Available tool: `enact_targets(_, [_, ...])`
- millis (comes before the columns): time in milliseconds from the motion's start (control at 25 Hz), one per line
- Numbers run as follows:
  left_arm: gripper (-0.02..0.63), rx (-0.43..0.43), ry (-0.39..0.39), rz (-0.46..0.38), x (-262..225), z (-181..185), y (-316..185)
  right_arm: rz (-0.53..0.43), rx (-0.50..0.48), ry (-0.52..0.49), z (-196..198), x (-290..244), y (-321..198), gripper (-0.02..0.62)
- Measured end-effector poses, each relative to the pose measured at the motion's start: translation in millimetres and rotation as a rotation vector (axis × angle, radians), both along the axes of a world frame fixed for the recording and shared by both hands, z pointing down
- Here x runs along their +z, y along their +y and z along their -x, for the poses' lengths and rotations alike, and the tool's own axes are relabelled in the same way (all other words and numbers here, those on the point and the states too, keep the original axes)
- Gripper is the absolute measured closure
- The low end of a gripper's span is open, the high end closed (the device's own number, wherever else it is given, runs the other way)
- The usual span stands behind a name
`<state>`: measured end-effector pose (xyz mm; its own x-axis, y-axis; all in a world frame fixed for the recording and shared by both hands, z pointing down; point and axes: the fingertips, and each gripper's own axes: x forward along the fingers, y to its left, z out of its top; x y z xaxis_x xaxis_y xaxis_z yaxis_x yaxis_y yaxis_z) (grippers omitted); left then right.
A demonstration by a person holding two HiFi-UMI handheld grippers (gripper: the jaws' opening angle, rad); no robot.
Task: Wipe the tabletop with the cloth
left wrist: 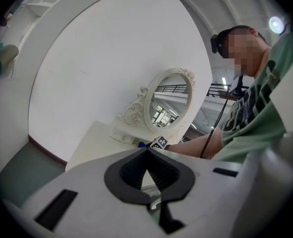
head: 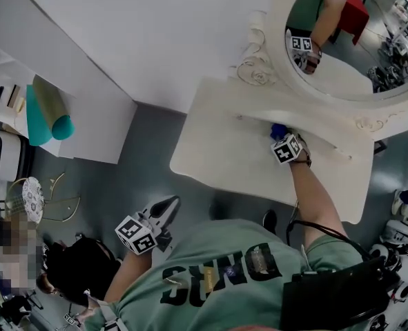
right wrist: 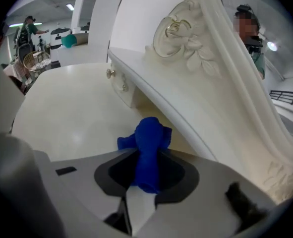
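Observation:
A blue cloth (right wrist: pixel 148 148) is bunched between the jaws of my right gripper (right wrist: pixel 147 155), which is shut on it. In the head view the blue cloth (head: pixel 279 130) presses on the cream tabletop (head: pixel 224 150) close under the mirror's shelf, just beyond the right gripper (head: pixel 283 140). My left gripper (head: pixel 163 209) hangs off the table over the grey floor, near my body. Its jaws meet at the tips and hold nothing (left wrist: pixel 146 155).
An oval mirror (head: pixel 355 33) in a carved white frame stands at the table's back. A small drawer with a knob (right wrist: pixel 110 73) sits under its shelf. A white wall panel (head: pixel 141 33) lies left of the table, and a seated person (head: pixel 79 271) is on the floor at lower left.

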<state>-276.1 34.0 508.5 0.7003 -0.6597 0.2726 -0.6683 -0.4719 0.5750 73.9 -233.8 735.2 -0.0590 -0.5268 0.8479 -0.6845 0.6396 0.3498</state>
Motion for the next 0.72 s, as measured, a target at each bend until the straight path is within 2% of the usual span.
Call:
enact_targets(80, [0.605, -0.005, 0.004, 0.001, 1.0, -5.1, 2.0, 0.028, -0.068, 0.033, 6.4, 0.5, 11.1, 0.494])
enact_targets(160, [0.604, 0.001, 0.014, -0.001, 2.2, -16.0, 2.0, 0.090, -0.183, 0.047, 20.0, 0.3, 47.4, 0.494])
enact_targets(320, [0.604, 0.024, 0.035, -0.007, 5.5, -41.2, -4.7, 0.243, -0.452, -0.016, 56.9, -2.7, 179.6, 0.494])
enact_targets(440, [0.605, 0.056, 0.043, -0.007, 7.4, -66.2, -10.6, 0.326, -0.584, -0.097, 72.0, -2.0, 266.6, 0.494])
enact_targets(520, [0.605, 0.074, 0.041, -0.009, 7.7, -83.0, -12.7, 0.394, -0.625, -0.140, 73.6, 2.8, 304.0, 0.494])
enact_targets(600, [0.604, 0.086, 0.037, -0.011, 7.9, -99.6, -13.7, 0.441, -0.625, -0.188, 67.6, 7.5, 320.2, 0.494])
enact_targets(720, [0.604, 0.092, 0.030, -0.011, 7.7, -119.5, -13.9, 0.373, -0.572, -0.284, 54.0, -7.9, 292.1, 0.493])
